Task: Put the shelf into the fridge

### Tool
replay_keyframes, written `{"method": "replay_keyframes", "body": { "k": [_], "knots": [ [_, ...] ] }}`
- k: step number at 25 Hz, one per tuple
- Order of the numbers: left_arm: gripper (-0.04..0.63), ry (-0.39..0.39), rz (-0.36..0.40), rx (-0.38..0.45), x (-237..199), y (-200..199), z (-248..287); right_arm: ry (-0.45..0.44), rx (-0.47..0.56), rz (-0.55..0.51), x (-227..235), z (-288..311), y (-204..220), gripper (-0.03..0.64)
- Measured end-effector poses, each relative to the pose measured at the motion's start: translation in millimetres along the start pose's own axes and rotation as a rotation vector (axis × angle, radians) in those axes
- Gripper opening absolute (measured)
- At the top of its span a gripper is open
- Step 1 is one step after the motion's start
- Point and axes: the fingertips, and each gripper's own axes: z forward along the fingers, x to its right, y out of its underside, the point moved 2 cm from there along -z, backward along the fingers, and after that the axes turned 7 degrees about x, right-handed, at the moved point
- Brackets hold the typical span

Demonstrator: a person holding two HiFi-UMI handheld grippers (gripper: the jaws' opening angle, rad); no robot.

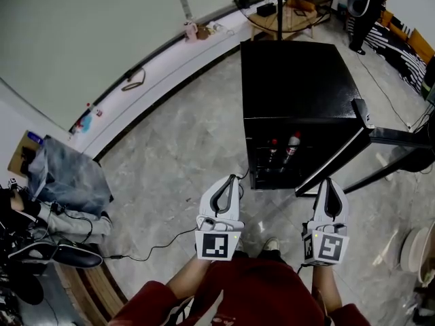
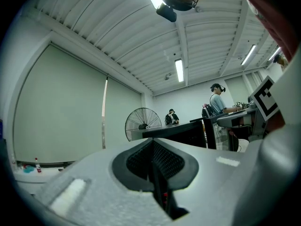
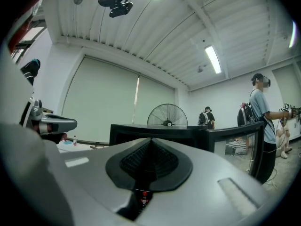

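Off to our left a heap of clothes point(image 1: 68, 178) and a cable point(image 1: 156, 244) lie well clear, we hold our left gripper point(image 1: 229, 182) closed and empty near the black fridge point(image 1: 299, 80), bottles point(image 1: 284, 149) stand inside, its door point(image 1: 334, 161) stands open rightward just ahead of our equally closed, empty right gripper point(image 1: 328, 182), with open floor point(image 1: 190, 148) alongside.

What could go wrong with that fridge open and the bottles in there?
1. Two bottles stand upright in the open fridge. Anything pushed in carelessly might knock them over.
2. The open door juts out right beside the right gripper, so a swing of that arm could bump it.
3. A black cable lies on the floor close to the person's feet. A step that way could catch it.
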Motion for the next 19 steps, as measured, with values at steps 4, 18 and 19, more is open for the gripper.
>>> {"method": "replay_keyframes", "body": {
  "k": [4, 18, 19],
  "knots": [
    [0.0, -0.007, -0.006, -0.002, 0.2, 1.1, -0.5, 0.043, 0.034, 0.007, 7.2, -3.2, -4.1, 0.0],
    [0.0, -0.009, 0.001, -0.014, 8.0, 2.5, 2.3, 0.025, 0.014, 0.008, 11.7, -4.1, -1.1, 0.0],
    [0.0, -0.006, 0.008, -0.015, 9.4, 2.6, 2.6, 0.023, 0.011, 0.008, 11.9, -4.1, -1.0, 0.0]
  ]
}}
